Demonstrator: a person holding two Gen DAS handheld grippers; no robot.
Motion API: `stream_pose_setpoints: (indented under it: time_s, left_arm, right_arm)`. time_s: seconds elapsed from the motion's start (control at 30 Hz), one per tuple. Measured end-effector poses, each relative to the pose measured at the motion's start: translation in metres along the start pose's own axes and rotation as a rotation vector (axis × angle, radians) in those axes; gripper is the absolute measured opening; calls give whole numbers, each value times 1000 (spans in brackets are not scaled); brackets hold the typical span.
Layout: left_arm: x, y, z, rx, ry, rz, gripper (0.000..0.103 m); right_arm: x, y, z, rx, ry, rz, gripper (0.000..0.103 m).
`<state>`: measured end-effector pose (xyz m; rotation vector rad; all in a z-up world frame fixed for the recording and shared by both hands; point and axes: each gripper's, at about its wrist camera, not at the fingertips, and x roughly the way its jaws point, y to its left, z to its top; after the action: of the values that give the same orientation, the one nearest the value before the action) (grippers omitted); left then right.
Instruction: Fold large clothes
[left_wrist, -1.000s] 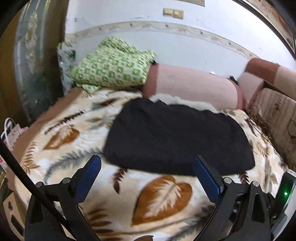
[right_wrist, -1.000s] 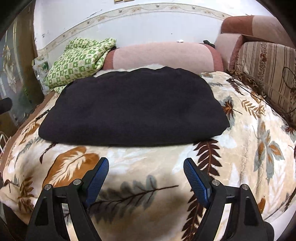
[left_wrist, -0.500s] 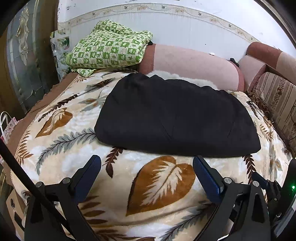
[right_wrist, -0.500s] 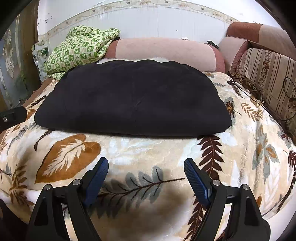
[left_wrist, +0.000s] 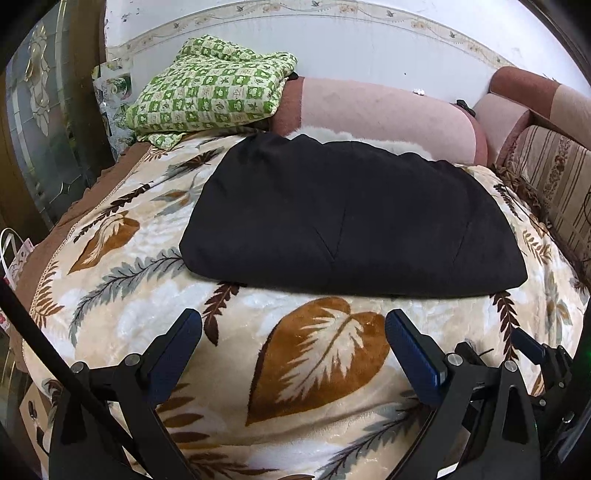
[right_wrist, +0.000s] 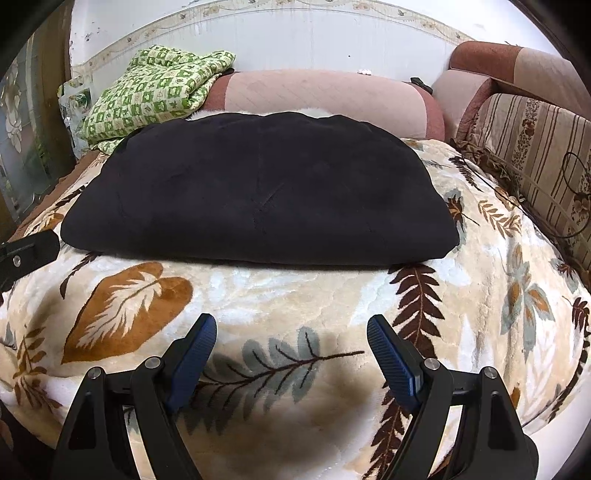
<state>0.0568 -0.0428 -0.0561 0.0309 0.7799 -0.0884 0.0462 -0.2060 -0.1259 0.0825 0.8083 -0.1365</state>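
Note:
A large black garment (left_wrist: 347, 218) lies folded flat into a broad rectangle on the leaf-patterned blanket (left_wrist: 317, 362); it also shows in the right wrist view (right_wrist: 258, 188). My left gripper (left_wrist: 293, 325) is open and empty, over the blanket just short of the garment's near edge. My right gripper (right_wrist: 291, 328) is open and empty, also over the blanket (right_wrist: 258, 295) in front of the garment. Part of the left gripper (right_wrist: 26, 254) shows at the left edge of the right wrist view. Part of the right gripper (left_wrist: 535, 354) shows at the lower right of the left wrist view.
A folded green checked quilt (left_wrist: 210, 88) lies at the back left. A pink bolster (left_wrist: 388, 110) runs along the white wall behind the garment. Striped cushions (right_wrist: 535, 147) line the right side. A glass-panelled door (left_wrist: 40, 122) stands at the left.
Both grippers have moved a little and both views have tilted down, so the garment sits lower and closer in each. The left view swung right. Both grippers stayed open.

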Motion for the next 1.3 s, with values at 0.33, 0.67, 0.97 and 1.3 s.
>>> stream_pose_setpoints:
  time_s: [0.33, 0.67, 0.97, 1.3]
  left_arm:
    - [12, 2, -3, -18, 53, -28, 99]
    - [15, -1, -7, 11, 49, -13, 99]
    - [19, -3, -10, 18, 65, -17, 99]
    - [27, -2, -13, 4, 98, -9, 99]
  right_arm:
    - [3, 1, -1, -11, 8, -3, 87]
    - [4, 6, -1, -32, 16, -15, 87]
    - [6, 7, -2, -41, 20, -19, 88]
    - [7, 8, -3, -55, 27, -51, 88]
